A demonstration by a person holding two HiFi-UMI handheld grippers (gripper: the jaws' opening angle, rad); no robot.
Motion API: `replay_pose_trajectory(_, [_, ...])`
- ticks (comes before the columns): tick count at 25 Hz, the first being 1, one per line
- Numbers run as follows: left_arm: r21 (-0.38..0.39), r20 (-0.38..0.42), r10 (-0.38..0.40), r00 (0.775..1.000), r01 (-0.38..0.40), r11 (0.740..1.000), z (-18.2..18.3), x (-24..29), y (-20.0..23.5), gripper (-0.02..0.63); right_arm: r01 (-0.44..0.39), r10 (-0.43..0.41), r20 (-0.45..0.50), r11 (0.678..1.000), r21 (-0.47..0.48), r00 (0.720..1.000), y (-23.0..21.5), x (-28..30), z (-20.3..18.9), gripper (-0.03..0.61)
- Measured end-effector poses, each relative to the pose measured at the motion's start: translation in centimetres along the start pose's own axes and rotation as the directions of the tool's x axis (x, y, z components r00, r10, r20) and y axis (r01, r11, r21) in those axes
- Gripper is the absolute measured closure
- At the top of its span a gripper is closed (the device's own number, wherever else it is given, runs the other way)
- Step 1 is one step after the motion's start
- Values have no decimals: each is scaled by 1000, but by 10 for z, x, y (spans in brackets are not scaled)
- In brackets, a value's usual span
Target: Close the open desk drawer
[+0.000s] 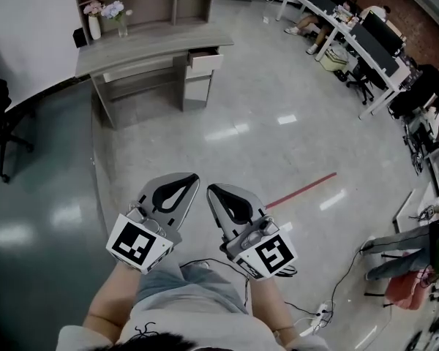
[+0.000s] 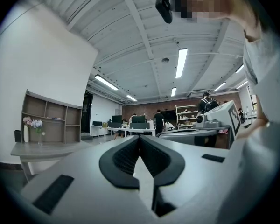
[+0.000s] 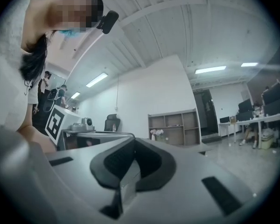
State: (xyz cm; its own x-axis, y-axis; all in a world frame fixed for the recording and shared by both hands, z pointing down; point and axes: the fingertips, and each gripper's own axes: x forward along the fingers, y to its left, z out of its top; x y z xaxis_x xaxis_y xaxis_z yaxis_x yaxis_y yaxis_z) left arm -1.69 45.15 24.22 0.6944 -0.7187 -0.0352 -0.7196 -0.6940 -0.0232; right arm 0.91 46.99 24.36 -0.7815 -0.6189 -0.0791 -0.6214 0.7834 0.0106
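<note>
A grey desk (image 1: 154, 46) with a shelf unit on top stands far ahead at the upper left. Its top drawer (image 1: 205, 61) is pulled out from the right-hand pedestal. Both grippers are held close to the person's body, well short of the desk. My left gripper (image 1: 192, 178) is shut, its jaws meeting at the tip (image 2: 140, 137) with nothing between them. Beside it, my right gripper (image 1: 211, 189) is also shut and holds nothing (image 3: 133, 142). The desk (image 2: 37, 148) shows small at the left of the left gripper view and, as its shelf (image 3: 175, 127), in the right gripper view.
Vases of flowers (image 1: 115, 13) sit on the desktop. A black office chair (image 1: 0, 134) stands at the left. Workstations with people (image 1: 366, 42) fill the upper right. A red tape line (image 1: 300, 190) crosses the floor; cables and a power strip (image 1: 318, 314) lie at lower right.
</note>
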Motion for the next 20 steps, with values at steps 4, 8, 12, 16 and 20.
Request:
replay_pose_trajectory(4, [-9, -14, -9, 1000, 9, 1000, -6, 12, 14, 603, 31, -31, 1, 999, 34, 1000, -16, 8, -5, 571])
replay_pose_trajectory(8, [7, -7, -33, 999, 33, 999, -3, 26, 40, 603, 71, -73, 26, 995, 77, 997, -40, 32, 0, 571])
replay_pose_trajectory(12, [-1, -6, -48, 999, 48, 999, -1, 45, 84, 603, 87, -89, 25, 993, 82, 996, -62, 71, 0, 571])
replay_pose_trajectory(16, [10, 3, -63, 998, 63, 998, 6, 64, 135, 603, 92, -94, 29, 993, 68, 995, -85, 122, 4, 571])
replay_pose_trajectory(20, [23, 24, -79, 997, 78, 997, 11, 78, 188, 603, 98, -100, 45, 994, 43, 994, -102, 177, 7, 571])
